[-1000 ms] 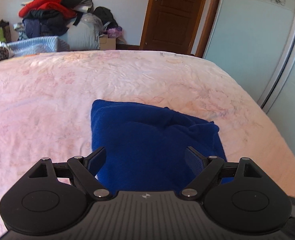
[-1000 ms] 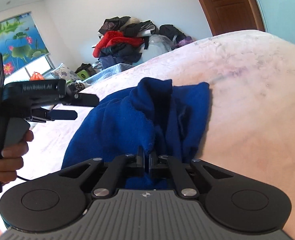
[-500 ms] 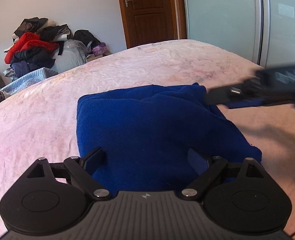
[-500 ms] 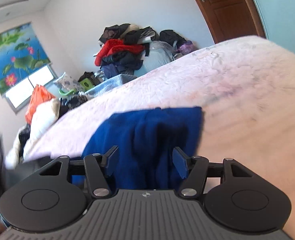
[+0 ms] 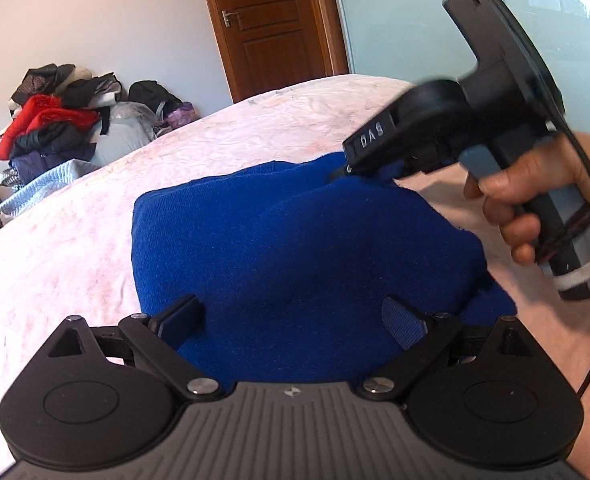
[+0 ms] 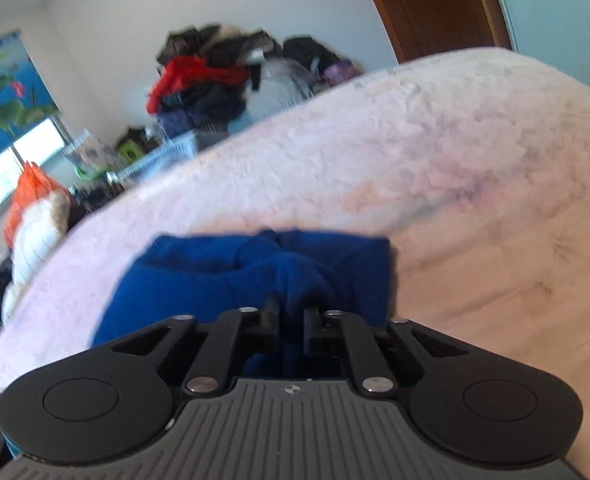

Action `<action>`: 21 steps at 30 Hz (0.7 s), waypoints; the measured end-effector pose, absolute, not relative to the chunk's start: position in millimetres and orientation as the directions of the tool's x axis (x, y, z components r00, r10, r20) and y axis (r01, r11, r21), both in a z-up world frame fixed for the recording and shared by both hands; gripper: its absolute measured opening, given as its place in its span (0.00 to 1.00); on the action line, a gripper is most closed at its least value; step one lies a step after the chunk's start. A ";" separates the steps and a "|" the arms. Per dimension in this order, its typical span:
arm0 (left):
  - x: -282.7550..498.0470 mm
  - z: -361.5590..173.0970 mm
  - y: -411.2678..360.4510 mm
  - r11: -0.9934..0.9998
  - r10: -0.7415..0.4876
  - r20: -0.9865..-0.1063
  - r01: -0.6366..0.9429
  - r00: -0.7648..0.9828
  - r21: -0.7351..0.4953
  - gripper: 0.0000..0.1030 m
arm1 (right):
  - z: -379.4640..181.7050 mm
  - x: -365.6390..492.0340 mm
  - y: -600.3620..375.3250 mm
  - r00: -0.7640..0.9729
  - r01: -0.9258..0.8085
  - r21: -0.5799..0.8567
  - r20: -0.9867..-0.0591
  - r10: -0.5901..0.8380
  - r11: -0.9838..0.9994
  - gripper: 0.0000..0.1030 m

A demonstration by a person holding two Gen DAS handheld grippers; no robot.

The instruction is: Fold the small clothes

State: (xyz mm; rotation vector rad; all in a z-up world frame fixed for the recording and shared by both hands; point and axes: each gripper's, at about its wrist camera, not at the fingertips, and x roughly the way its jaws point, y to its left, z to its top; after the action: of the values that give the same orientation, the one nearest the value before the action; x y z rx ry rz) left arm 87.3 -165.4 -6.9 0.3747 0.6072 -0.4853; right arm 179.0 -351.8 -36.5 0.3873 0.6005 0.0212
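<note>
The blue cloth [image 5: 303, 248] lies folded in a soft bundle on the big bed [image 5: 55, 264], which wears a pale pink cover. We see it near the close edge of the bed, with wrinkly pink cover all around it.

Behind the bed sits a heap of clothes [image 5: 59, 120], red and dark ones mixed, by the white wall. A brown door [image 5: 271, 24] stands next to it.

Our left claw [image 5: 291, 316] hangs just over the near side of the blue cloth. Its fingers are spread wide and have just been opening more, and they press on nothing.

Our right claw [image 6: 291, 316] is at the far corner of the cloth. Its fingers have just been closing, and now they pinch a bump of blue cloth between them. A hand [image 5: 523, 204] holds its handle.
</note>
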 end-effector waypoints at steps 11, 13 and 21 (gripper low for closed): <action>81.4 2.3 -149.2 0.853 -0.340 -0.639 0.513 0.689 0.099 0.95 | -22.0 93.3 -331.1 0.821 -0.037 0.409 -0.508 0.261 0.912 0.39; 77.6 3.5 -143.8 0.859 -0.343 -0.638 0.506 0.690 0.085 0.95 | -27.3 85.8 -323.7 0.812 -0.047 0.392 -0.521 0.264 0.919 0.39; 73.7 12.4 -112.6 0.900 -0.318 -0.656 0.436 0.685 0.018 0.95 | -36.7 67.4 -317.9 0.807 -0.032 0.388 -0.533 0.253 0.921 0.06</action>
State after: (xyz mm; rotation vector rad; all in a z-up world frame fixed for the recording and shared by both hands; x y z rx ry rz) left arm 73.7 -112.6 12.4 0.1784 0.6985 -0.4248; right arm 67.4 -317.9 -36.7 0.3755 0.6155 0.1563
